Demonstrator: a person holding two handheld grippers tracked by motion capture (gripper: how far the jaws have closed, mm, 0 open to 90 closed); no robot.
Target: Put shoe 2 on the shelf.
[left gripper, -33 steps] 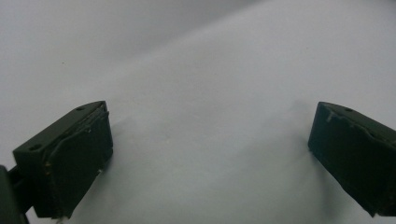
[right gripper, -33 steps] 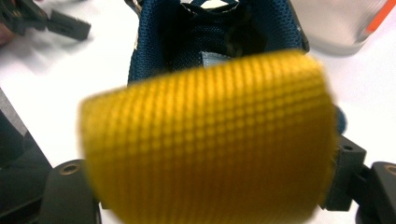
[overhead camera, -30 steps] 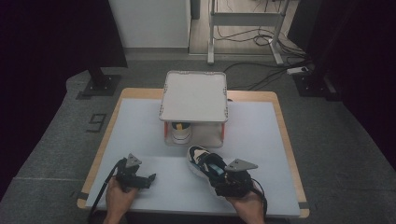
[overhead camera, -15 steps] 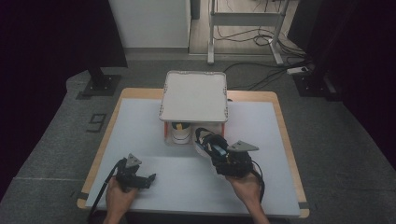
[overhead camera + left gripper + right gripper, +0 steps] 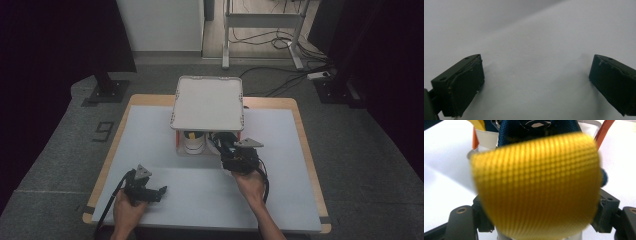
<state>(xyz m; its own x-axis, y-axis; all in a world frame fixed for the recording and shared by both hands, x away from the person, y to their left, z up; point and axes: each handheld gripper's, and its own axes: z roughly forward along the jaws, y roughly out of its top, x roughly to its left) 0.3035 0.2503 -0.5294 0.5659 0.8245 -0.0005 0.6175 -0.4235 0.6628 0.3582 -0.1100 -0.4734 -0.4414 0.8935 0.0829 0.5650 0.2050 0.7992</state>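
Clamped at its yellow mesh heel, a sneaker point(image 5: 536, 187) is held by the right gripper point(image 5: 235, 152) at the lower shelf of the white rack point(image 5: 207, 102), beside another shoe point(image 5: 192, 142). Being light and soft-sided, it is best gripped at the firmer heel. The left gripper point(image 5: 159, 190) is kept wide apart and empty on the table point(image 5: 150, 135).

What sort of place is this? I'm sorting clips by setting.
Probably a lab or recording studio, not a home: a white-topped table on grey carpet, dark curtains at the sides, loose cables on the floor behind, and a small rack holding shoes.
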